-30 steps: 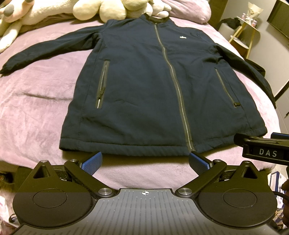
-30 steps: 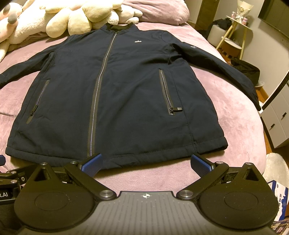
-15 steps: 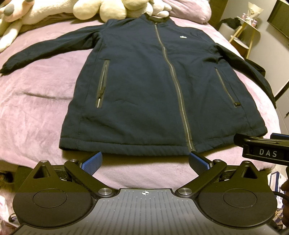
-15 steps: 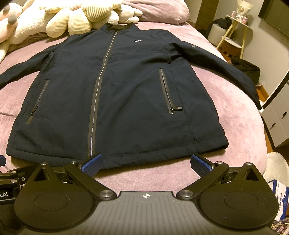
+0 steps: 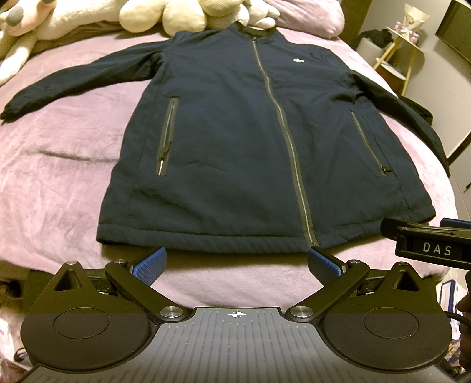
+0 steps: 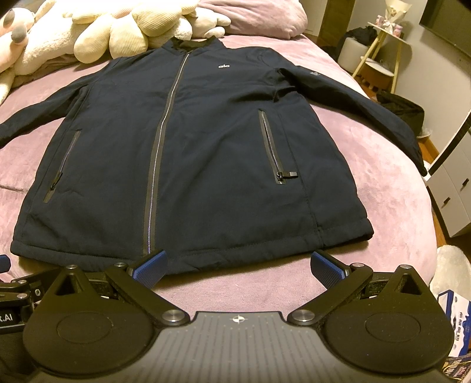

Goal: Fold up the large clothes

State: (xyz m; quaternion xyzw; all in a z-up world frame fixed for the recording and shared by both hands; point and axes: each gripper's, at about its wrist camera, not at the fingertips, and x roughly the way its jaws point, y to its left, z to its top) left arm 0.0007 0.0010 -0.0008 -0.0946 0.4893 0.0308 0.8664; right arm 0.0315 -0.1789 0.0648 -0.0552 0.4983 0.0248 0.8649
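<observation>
Jacket lies flat, front up and zipped, on the pink blanket covering the bed, collar toward the plush toys at the far end

Left wrist view: your left gripper is released, blue pads spread wide, nothing between them. It sits just short of the hem, not touching cloth. The right-hand pad is near the bottom end of the main zipper. Both sleeves are spread outward; the one on the left of this view lies straight across the blanket, the other runs down toward the bed's edge. Your right gripper's body, lettered DAS, pokes in from the right edge, beside the hem corner. Small side table stands in the far right corner

Right wrist view: your right gripper is also released, jaws wide, empty. Its left pad overlaps the hem next to the zipper's bottom end; can't tell if it touches. The other pad is over bare blanket below the hem. Pocket zipper is closed, pull tab sticking sideways. White cabinet stands beside the bed on the right
</observation>
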